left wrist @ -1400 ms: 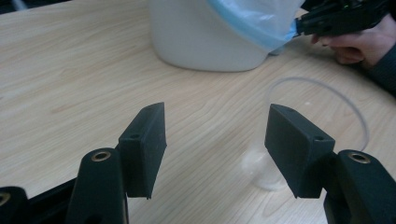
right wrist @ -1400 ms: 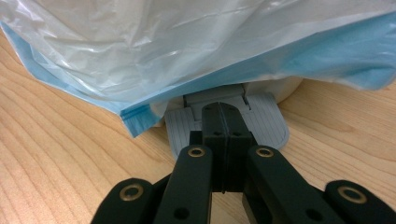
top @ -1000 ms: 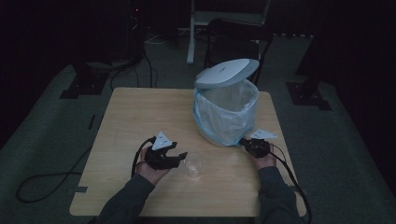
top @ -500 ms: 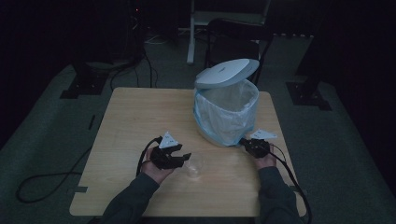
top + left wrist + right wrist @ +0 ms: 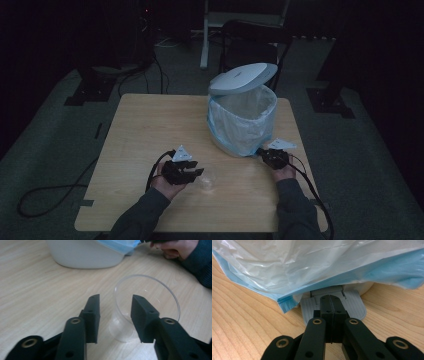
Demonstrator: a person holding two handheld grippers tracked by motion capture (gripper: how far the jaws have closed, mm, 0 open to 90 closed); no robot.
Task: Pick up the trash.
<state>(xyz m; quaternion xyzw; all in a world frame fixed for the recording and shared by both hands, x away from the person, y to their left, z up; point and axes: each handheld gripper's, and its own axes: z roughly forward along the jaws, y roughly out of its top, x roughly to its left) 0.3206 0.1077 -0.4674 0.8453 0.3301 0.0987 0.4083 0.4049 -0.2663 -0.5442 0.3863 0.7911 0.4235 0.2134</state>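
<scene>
The clear plastic cup lies on its side between the jaws of my left gripper, mouth turned away from me. The jaws have just been closing around its lower body, but I cannot tell whether the pads press it yet. My right gripper is fully closed, tips resting on the grey foot pedal of the white bin, whose lid stands raised above the blue-edged liner. Everything sits on a pale wooden table in a dim room with dark carpet and a chair beyond. Both of my forearms come in low, sleeves dark, hands wrapped around the gripper bodies.
</scene>
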